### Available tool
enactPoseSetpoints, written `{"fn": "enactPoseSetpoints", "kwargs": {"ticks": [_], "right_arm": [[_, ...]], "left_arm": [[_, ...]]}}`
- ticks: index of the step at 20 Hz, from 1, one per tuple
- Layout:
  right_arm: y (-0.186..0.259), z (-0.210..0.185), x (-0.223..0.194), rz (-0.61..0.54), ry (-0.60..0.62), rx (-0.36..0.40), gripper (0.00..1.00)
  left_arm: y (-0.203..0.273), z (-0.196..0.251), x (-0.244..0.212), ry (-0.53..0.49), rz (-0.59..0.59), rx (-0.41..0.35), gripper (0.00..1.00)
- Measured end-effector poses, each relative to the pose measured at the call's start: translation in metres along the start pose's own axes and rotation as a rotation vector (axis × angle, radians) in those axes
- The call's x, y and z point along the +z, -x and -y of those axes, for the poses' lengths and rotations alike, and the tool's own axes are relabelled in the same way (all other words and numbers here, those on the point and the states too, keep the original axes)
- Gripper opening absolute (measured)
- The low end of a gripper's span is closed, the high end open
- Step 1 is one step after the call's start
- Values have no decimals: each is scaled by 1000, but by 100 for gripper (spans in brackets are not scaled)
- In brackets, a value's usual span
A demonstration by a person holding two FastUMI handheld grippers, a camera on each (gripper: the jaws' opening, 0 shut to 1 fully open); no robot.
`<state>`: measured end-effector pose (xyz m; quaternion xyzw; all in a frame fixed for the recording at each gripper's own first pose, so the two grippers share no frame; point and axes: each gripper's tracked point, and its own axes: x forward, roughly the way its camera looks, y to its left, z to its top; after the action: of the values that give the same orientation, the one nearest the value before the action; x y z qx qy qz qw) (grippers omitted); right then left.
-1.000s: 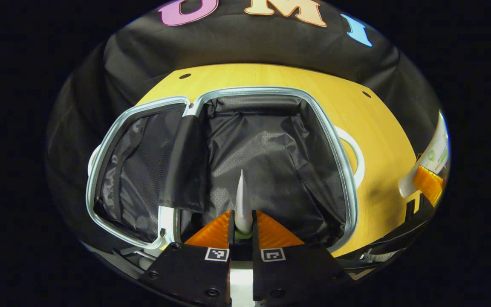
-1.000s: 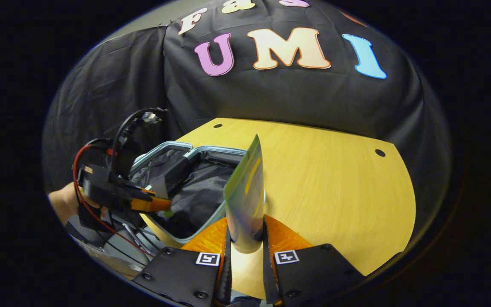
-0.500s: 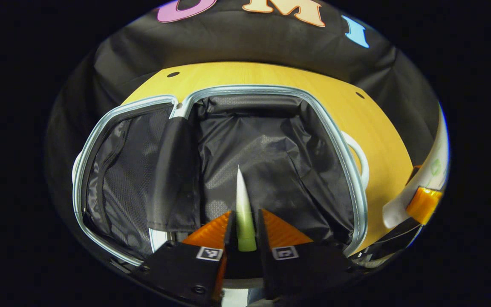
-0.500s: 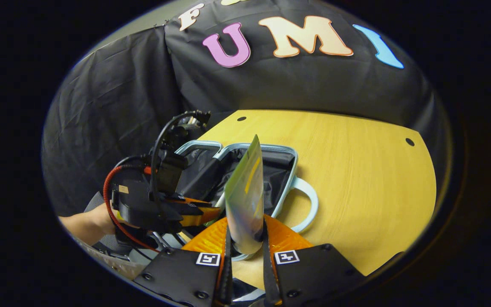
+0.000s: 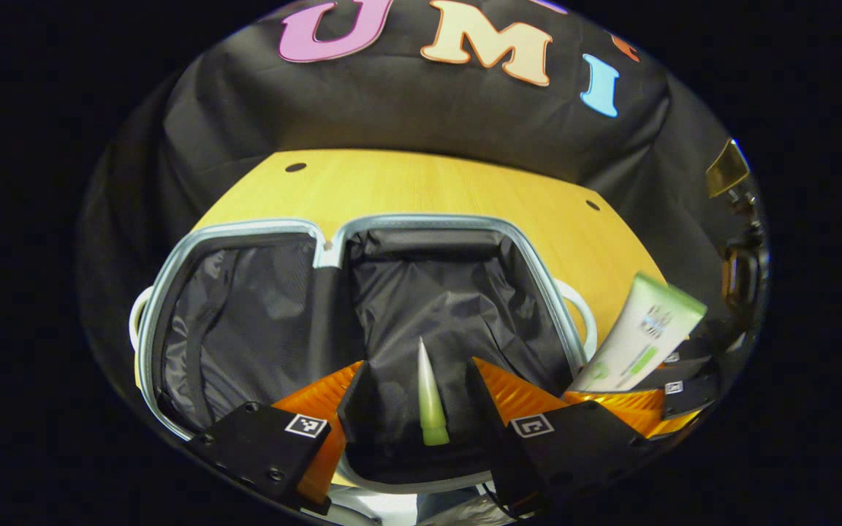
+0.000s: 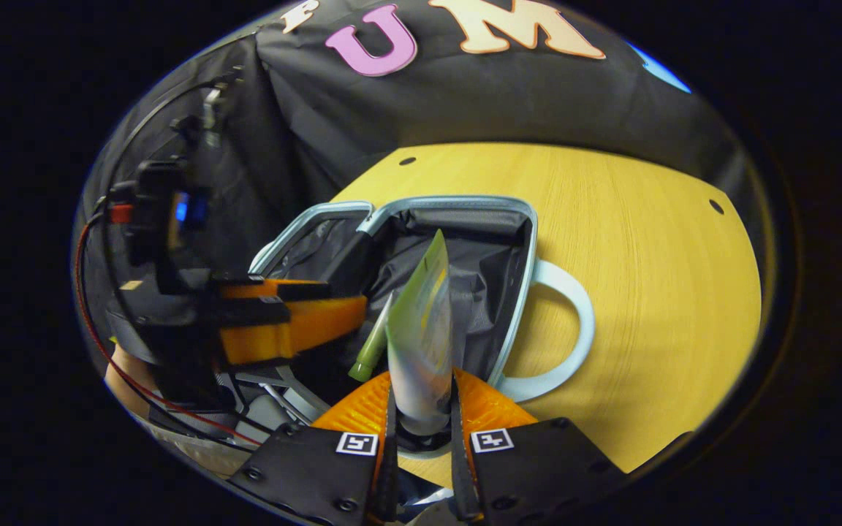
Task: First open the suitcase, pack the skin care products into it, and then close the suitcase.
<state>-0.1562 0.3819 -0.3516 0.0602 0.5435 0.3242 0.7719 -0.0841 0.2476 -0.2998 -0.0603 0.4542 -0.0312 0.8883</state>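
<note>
The left gripper has been opened since half a second ago: its jaws were clamped on the green tube then, and are now seen spread wide with the tube clear of both fingers. The tube is seen between the orange fingers, tip away from the camera, over the black lining of the suitcase. Whether it has already come to rest on the lining or is mid-drop cannot be told; in the right gripper view the tube is seen slanted inside the case, beside the left gripper, untouched by it. So the first product is judged to be packed, or as good as.

The case is lying open on the table, its two halves side by side; the tube is in the right half, near the front rim.

The right gripper has been brought closer to the case over the last second. Its jaws are clamped on the white tube, pressed from both sides near the cap end, crimped end up. In the left gripper view the white tube is seen just outside the case's right rim, by the white handle.

Task judged roughly half done: case open, one product released, the second to be lowered in, and the lid not yet closed.
</note>
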Motion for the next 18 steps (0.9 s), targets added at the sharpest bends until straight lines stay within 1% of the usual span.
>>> {"fn": "enactPoseSetpoints", "kwargs": {"ticks": [1,4,5,6,9,10,11,13,15,16,18], "right_arm": [[-8,1,-6,-26,-25,-4,29],[-22,-2,-7,-48,-60,-12,28],[-26,-3,-7,-55,-65,-18,32],[-32,-3,-9,-64,-66,-23,28],[-34,-4,-3,-46,-70,-36,40],[-32,-6,1,-30,-70,-34,41],[-31,-7,10,-2,-79,-25,34],[-25,-10,28,54,-90,-1,67],[-22,-8,45,119,-85,-5,99],[-15,-7,54,150,-84,-7,98],[-3,-7,70,209,-97,5,98]], "left_arm": [[4,-7,6,7,17,6,76],[16,-41,14,24,39,64,76],[17,-54,15,35,44,83,76],[21,-67,16,49,50,109,76],[36,-110,22,102,77,179,76],[41,-126,22,120,85,205,76],[47,-142,22,137,91,229,76],[56,-176,22,169,102,291,79],[66,-209,21,207,117,349,81],[73,-224,21,223,121,377,86],[80,-252,19,252,128,426,90]]}}
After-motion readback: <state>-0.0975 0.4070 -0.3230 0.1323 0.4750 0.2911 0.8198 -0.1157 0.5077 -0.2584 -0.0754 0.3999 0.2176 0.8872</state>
